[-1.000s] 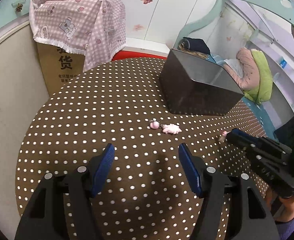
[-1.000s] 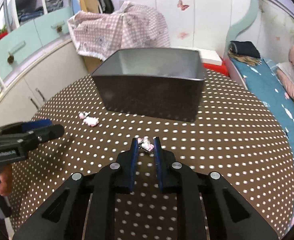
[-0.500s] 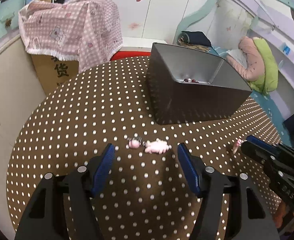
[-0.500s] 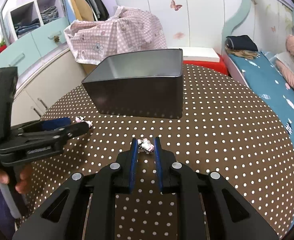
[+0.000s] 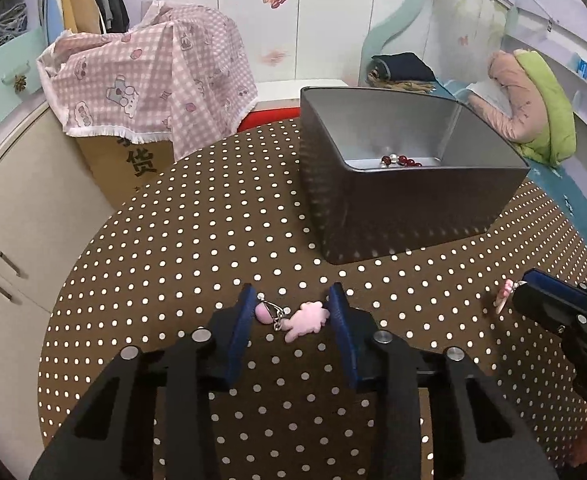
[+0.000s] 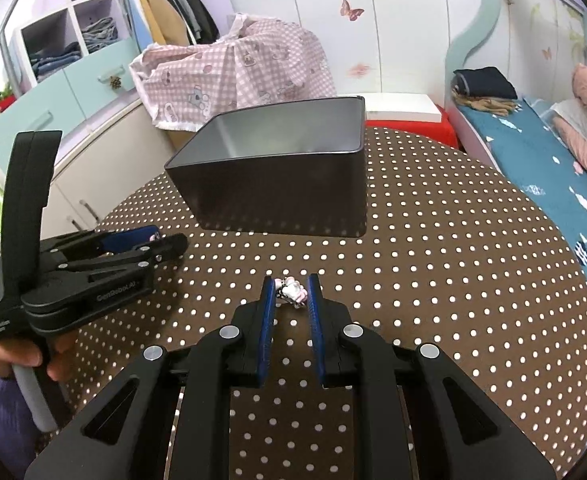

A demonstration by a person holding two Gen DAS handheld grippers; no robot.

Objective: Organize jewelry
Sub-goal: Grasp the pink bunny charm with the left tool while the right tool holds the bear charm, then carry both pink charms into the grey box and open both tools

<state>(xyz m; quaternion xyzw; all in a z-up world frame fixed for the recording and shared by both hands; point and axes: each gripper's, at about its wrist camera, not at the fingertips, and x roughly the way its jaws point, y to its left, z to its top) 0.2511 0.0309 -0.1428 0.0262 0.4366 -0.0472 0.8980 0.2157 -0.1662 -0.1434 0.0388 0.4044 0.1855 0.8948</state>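
Observation:
A pink charm point(image 5: 305, 320) with a bead and short chain lies on the dotted tablecloth point(image 5: 181, 248). My left gripper point(image 5: 292, 308) is closing on it, and its blue pads point(image 5: 335, 312) touch both ends of the charm. In the right wrist view the left gripper point(image 6: 161, 242) sits low at the left. My right gripper point(image 6: 291, 290) is shut on a small pink-and-white charm point(image 6: 292, 291) just above the cloth. That charm point(image 5: 503, 300) also shows at the right gripper point(image 5: 533, 294) tip. The dark metal box point(image 5: 393, 216) stands behind, with red beads point(image 5: 399, 160) inside.
The box point(image 6: 277, 196) stands mid-table, a short way beyond both grippers. A hand in a purple sleeve point(image 6: 9, 364) holds the left gripper's handle. A pink checked cloth point(image 5: 149, 76) covers a carton beyond the table. A bed point(image 6: 553, 168) runs along the right.
My left gripper moved forward over the pink charm and its jaws narrowed from wide apart to touching the charm's ends. The right gripper stayed put, still holding its charm.

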